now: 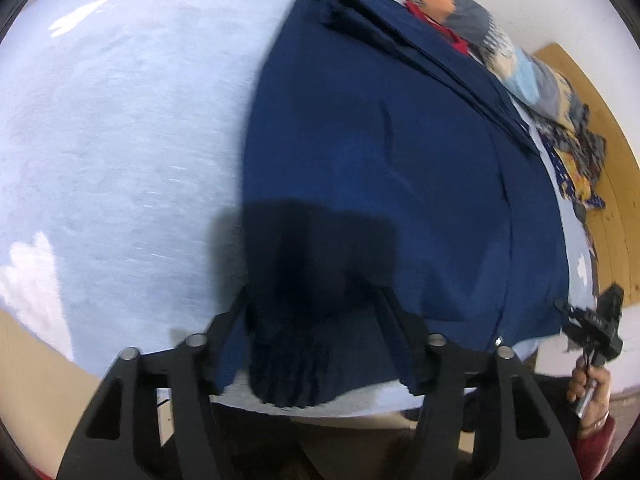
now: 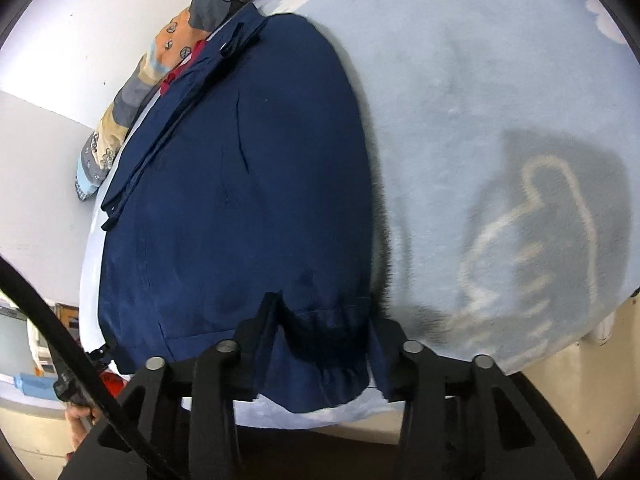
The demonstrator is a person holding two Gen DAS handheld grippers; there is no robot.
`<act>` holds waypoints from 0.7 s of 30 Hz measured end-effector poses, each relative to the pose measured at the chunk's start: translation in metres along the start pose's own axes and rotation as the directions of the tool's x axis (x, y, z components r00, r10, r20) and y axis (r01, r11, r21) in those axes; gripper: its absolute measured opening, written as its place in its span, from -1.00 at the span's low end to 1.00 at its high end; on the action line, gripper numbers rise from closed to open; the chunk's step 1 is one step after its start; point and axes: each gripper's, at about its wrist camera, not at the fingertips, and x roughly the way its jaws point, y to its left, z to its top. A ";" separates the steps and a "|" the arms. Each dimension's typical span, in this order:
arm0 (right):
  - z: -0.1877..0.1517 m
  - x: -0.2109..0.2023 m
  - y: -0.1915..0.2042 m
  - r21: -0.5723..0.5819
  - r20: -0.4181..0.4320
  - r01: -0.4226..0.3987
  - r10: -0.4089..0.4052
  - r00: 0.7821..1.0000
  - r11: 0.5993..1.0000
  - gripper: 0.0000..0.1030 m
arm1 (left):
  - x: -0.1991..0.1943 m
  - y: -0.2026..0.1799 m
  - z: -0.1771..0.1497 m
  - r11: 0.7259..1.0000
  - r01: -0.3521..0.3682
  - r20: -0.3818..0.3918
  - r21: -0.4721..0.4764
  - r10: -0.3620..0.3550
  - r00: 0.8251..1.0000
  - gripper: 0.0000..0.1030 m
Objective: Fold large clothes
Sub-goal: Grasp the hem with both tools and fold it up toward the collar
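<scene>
Both grippers pinch the near hem of a dark navy cloth garment.
Left gripper (image 1: 312, 320) and right gripper (image 2: 324, 320) fingers clamp bunched hem; beyond them the garment (image 1: 380, 168) lies flat on the light-blue bed (image 1: 120, 140).

A bed with a pale blue sheet (image 2: 460, 92) stands against white walls (image 2: 80, 24), above a wooden floor (image 1: 616, 184).

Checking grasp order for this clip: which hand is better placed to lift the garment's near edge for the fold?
About even, slightly left: the left tool has the garment's bunched hem between its fingers; the right tool also straddles a hem fold.
</scene>
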 end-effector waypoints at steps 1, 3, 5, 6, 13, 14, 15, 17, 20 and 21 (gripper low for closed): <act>-0.002 0.000 0.005 -0.031 0.002 0.006 -0.006 1.000 1.000 -0.07 | -0.001 -0.004 -0.001 0.999 -0.026 0.005 0.030 0.026 1.000 0.14; -0.003 -0.004 0.017 -0.080 0.017 -0.032 0.034 0.999 0.996 -0.42 | -0.005 -0.001 -0.001 0.998 -0.060 0.034 0.022 0.059 0.998 -0.34; -0.005 -0.012 0.032 -0.140 0.054 -0.026 0.034 0.998 0.990 -0.42 | -0.008 0.011 0.001 0.998 -0.020 0.036 -0.052 0.022 0.999 -0.35; -0.006 -0.011 0.036 -0.161 0.056 0.003 0.007 0.998 0.987 -0.42 | -0.008 0.014 0.001 0.998 -0.009 0.034 -0.063 0.011 0.999 -0.35; -0.003 0.004 0.027 -0.101 0.010 0.032 -0.031 0.999 0.994 -0.24 | 0.005 -0.012 -0.005 0.996 -0.065 -0.007 0.065 0.066 0.998 0.33; -0.002 0.008 0.026 -0.086 0.004 0.032 -0.032 0.999 0.996 -0.20 | 0.009 -0.022 -0.008 0.985 -0.120 0.001 0.120 0.121 0.993 0.33; -0.002 0.010 0.026 -0.079 -0.002 0.027 -0.027 1.000 0.997 -0.14 | 0.010 -0.027 -0.009 0.979 -0.145 0.010 0.143 0.145 0.989 0.29; -0.002 0.012 0.028 -0.092 0.004 0.032 -0.031 0.999 0.995 -0.12 | 0.006 -0.030 -0.010 0.971 -0.178 0.041 0.161 0.173 0.984 -0.11; -0.005 0.001 0.041 -0.156 0.049 0.006 0.002 0.999 0.988 -0.46 | -0.011 -0.029 -0.010 0.979 -0.137 0.097 0.150 0.124 0.988 -0.52; -0.006 -0.005 0.046 -0.173 0.069 -0.005 0.017 0.997 0.985 -0.47 | -0.015 -0.029 -0.011 0.981 -0.126 0.114 0.150 0.110 0.987 -0.54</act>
